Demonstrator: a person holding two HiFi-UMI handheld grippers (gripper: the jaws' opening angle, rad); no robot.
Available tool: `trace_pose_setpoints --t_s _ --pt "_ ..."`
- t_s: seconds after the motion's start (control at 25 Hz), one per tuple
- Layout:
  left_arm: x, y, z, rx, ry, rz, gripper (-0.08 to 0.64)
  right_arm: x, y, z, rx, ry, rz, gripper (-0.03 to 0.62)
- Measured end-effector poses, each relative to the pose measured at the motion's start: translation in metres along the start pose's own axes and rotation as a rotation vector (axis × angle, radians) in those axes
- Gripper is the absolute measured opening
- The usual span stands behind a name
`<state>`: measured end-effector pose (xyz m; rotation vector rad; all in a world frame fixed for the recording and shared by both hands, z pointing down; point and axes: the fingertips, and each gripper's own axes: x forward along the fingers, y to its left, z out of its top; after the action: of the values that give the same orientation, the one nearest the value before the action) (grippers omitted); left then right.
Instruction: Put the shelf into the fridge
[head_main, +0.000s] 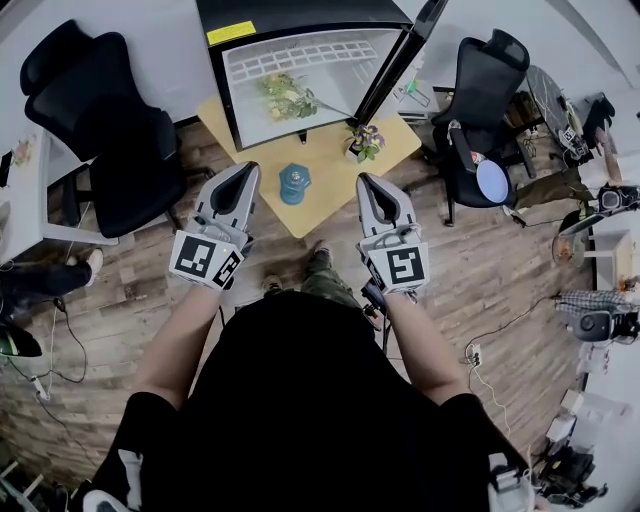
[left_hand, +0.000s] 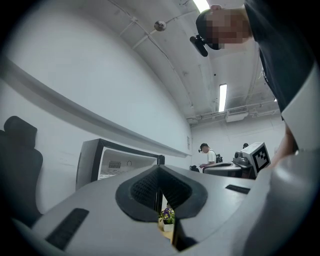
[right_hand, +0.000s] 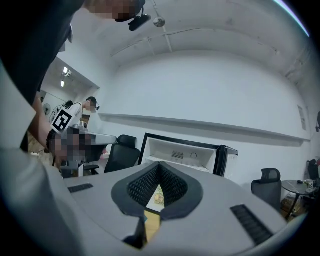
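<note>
My left gripper (head_main: 244, 172) was clenched: jaws tip to tip, nothing between them. In the left gripper view the only gap sat below the tips, and through it I saw a small white pot of purple flowers (left_hand: 166, 218). My right gripper (head_main: 368, 184) was the same, jaws pressed together and empty, with a sliver of the yellow wooden table (right_hand: 150, 223) showing under the tips. I held both side by side in front of my body, apart from each other, tips pointing toward the table and touching nothing.

On the table, head view:
- A blue round lidded container (head_main: 294, 183) sat between the two sets of tips.
- The flower pot stood near the right edge.
- A loose bunch of green and yellow flowers (head_main: 290, 97) lay at the far side, right in front of the fridge opening.

The black mini fridge (head_main: 330, 70) stood at the table's far edge. Its black door (head_main: 395, 55) was swung open to the right, and the white interior had a vent grille on the back wall.

Shelf: I couldn't pick it out in any view, so I can't say where it was.

Around the table: one black office chair (head_main: 110, 130) on the left, a second black office chair (head_main: 485, 90) on the right, and wood-plank floor (head_main: 500, 290) underneath.
</note>
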<state>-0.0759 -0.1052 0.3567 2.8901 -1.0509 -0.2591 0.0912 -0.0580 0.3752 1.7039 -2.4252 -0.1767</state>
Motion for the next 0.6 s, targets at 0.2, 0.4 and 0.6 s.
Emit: trace_pose_setpoints --t_s 0.2,0.4,0.6 --pt "-0.006 0.002 0.003 0.003 -0.009 -0.004 0.018 -0.001 -0.004 0.005 0.026 -0.024 -0.036 0.015" --pt "-0.012 0.006 -0.001 -0.003 -0.002 0.006 0.018 -0.004 -0.006 0.008 0.022 -0.027 -0.047 0.015" --pt "-0.018 0.008 -0.003 0.001 0.001 0.011 0.018 -0.006 -0.004 0.012 -0.009 -0.024 -0.048 0.015"
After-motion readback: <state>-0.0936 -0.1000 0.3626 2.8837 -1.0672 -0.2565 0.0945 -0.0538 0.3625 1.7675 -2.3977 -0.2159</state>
